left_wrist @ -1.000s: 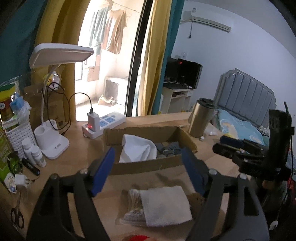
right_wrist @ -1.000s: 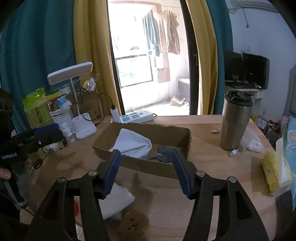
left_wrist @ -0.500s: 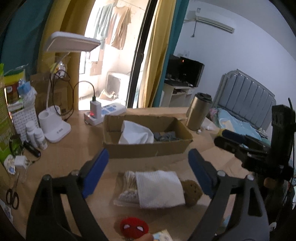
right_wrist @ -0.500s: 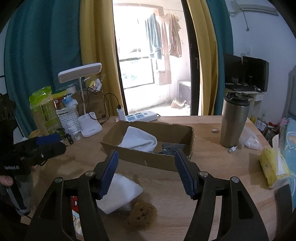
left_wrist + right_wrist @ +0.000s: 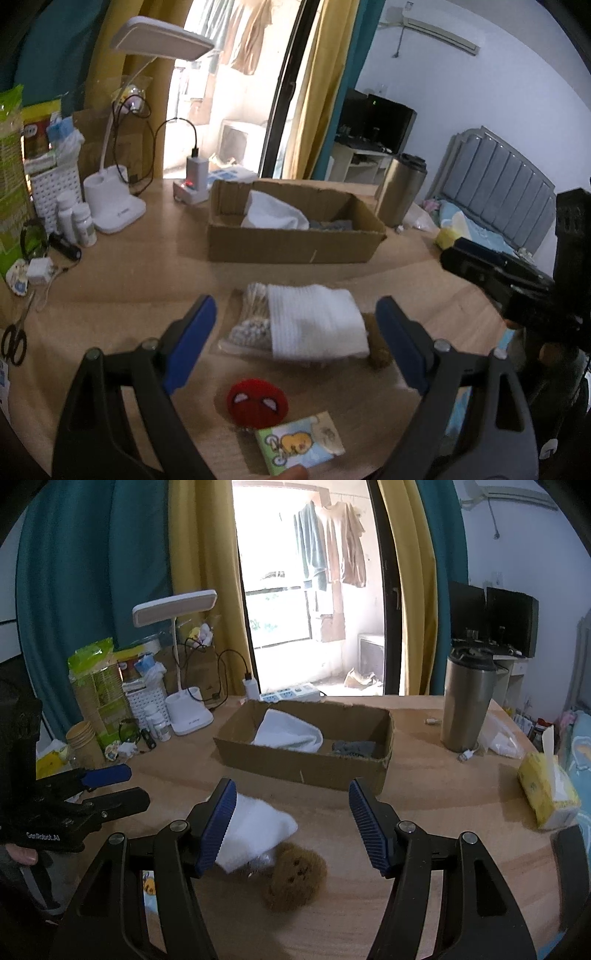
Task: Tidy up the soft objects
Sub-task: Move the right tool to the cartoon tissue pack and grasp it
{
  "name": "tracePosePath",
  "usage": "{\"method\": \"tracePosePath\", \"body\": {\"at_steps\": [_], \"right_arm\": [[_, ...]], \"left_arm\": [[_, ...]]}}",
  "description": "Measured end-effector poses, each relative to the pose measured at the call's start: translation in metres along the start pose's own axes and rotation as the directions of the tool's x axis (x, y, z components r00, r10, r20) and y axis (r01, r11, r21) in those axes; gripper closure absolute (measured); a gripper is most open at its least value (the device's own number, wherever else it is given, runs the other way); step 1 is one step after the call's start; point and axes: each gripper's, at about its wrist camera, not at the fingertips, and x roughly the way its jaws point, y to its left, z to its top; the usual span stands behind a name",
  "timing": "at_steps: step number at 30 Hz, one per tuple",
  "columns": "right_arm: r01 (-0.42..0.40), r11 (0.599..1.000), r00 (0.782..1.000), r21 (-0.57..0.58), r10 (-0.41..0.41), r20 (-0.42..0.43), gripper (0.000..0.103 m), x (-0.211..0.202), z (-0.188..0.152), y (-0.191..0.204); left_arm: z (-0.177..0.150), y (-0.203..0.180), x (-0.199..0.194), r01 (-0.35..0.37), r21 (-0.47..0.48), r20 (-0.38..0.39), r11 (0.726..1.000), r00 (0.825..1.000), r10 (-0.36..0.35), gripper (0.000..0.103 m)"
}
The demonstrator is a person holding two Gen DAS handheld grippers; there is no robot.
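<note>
A cardboard box (image 5: 295, 251) (image 5: 306, 764) stands mid-table and holds a white cloth (image 5: 275, 218) (image 5: 288, 734) and a grey cloth (image 5: 352, 746). In front of it a folded white towel (image 5: 314, 321) (image 5: 258, 830) lies over a clear bag of small items (image 5: 247, 325). A brown plush (image 5: 295, 877) sits beside the towel. A red spider-face plush (image 5: 257, 401) and a small cartoon packet (image 5: 299, 446) lie nearer. My left gripper (image 5: 295, 339) is open and empty above the towel. My right gripper (image 5: 291, 823) is open and empty above the brown plush.
A desk lamp (image 5: 118, 206), power strip (image 5: 192, 188), bottles (image 5: 75, 218) and scissors (image 5: 14, 339) fill the left side. A steel tumbler (image 5: 467, 701) and a yellow tissue pack (image 5: 546, 794) stand on the right. A bed (image 5: 498, 192) is beyond the table.
Both grippers have pulled back from the box toward the table's near side. The red plush, the packet and the brown plush have come into view.
</note>
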Motion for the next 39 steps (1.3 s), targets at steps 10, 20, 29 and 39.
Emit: {"method": "tracePosePath", "body": {"at_steps": [10, 20, 29, 39], "right_arm": [[-0.002, 1.0, 0.999, 0.003, 0.003, -0.04, 0.036, -0.002, -0.024, 0.011], [-0.058, 0.998, 0.994, -0.03, 0.055, -0.092, 0.036, 0.009, -0.041, 0.053], [-0.111, 0.991, 0.981, -0.07, 0.098, -0.17, 0.036, 0.029, -0.054, 0.093], [-0.147, 0.983, 0.963, -0.107, 0.117, -0.243, 0.026, 0.051, -0.069, 0.125]], "left_arm": [[-0.027, 0.006, 0.0, -0.005, -0.019, -0.04, 1.0, 0.999, 0.005, 0.014], [-0.053, 0.038, -0.014, -0.041, -0.071, -0.047, 0.997, 0.998, 0.037, 0.014], [-0.071, 0.074, -0.031, -0.077, -0.125, -0.028, 0.989, 0.997, 0.074, 0.014], [-0.089, 0.098, -0.045, -0.096, -0.163, -0.016, 0.982, 0.995, 0.094, 0.014]]}}
